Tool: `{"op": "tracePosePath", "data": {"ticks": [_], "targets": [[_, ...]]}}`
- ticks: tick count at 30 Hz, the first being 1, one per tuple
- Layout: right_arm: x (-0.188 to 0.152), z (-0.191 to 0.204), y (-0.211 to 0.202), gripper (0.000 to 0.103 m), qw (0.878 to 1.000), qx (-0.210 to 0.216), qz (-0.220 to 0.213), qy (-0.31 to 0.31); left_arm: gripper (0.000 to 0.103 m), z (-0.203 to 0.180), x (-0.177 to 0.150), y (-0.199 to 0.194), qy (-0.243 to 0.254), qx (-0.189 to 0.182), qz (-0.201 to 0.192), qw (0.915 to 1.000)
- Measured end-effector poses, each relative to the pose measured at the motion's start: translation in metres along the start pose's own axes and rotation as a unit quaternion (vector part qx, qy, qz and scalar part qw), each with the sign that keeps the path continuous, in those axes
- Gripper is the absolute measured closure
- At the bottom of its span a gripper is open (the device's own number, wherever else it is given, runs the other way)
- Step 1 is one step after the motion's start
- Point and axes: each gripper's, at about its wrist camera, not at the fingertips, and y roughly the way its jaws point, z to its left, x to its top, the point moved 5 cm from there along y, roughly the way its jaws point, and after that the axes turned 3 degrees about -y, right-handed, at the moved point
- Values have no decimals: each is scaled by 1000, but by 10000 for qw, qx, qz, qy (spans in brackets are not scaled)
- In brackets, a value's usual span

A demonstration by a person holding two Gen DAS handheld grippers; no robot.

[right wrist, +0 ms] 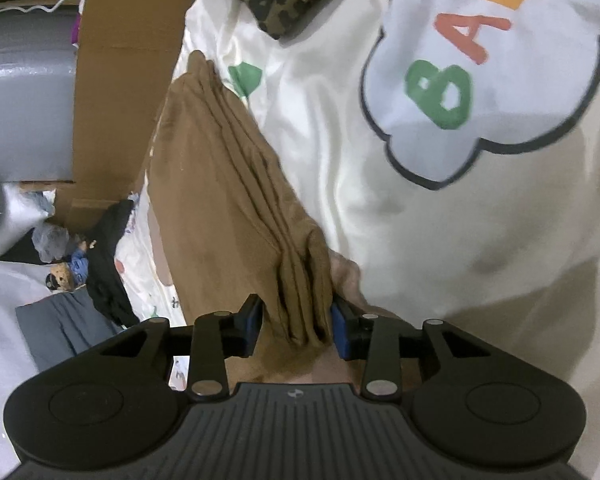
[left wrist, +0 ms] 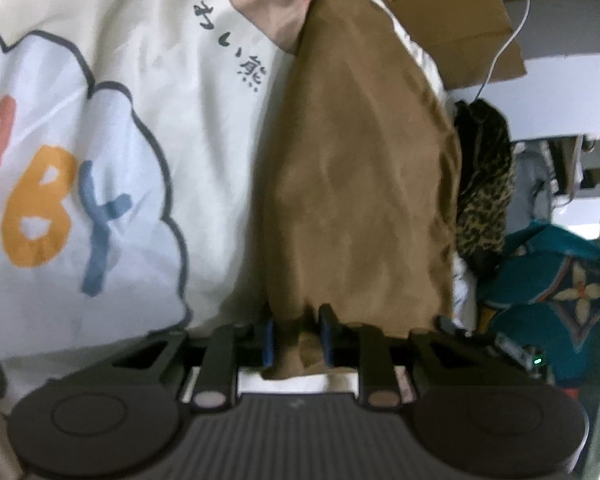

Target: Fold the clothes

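Between both tongs, brown garment (left wrist: 356, 184) stretched, left tongs (left wrist: 298, 336) and right tongs (right wrist: 296, 326) clamped on it.

Home bedroom: bed with cartoon-print sheet (right wrist: 480, 240), clothes heaped at its edge (left wrist: 484, 184), cardboard boxes (left wrist: 452, 12), white charging cable (left wrist: 512, 28) alongside.

We see soft, even indoor light in both wrist views, no hard shadows. The cream bedsheet (right wrist: 340, 128) blooms pale, near overexposed. Motion blur smears the brown garment (left wrist: 356, 168) and the printed letters (left view worse). Fisheye bending curves the cardboard box (left wrist: 452, 20) and darkens the corners. A faint sheen lies on the grey surface (right wrist: 24, 92) at left.
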Motion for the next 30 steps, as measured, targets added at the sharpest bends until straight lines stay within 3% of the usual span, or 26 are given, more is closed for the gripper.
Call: {"op": "tracePosePath", "data": {"ticks": [4,8,20,27,29,30], "targets": [[0,9,2,64,9998,204,-29,-25,73,-4,-2,-4,28,-280,-84,9996],[1,6,7,64,10000,33,-19,-19,81,6,-2,1,-138,-5,-60,9999],[4,-9,2,62,9998,-100,-75,175,81,13,-4,6,-226,-125,-71,9996],[7,-5,16,62,9998,-75,-19,179,94,10,-2,7,-161,-30,-51,9999],[7,-3,16,87,9999,-121,-19,121,96,5,-3,3,-110,18,-76,9999],[6,-1,13,89,9998,-142,-35,108,96,2,-3,1,-88,54,-90,9999]]}}
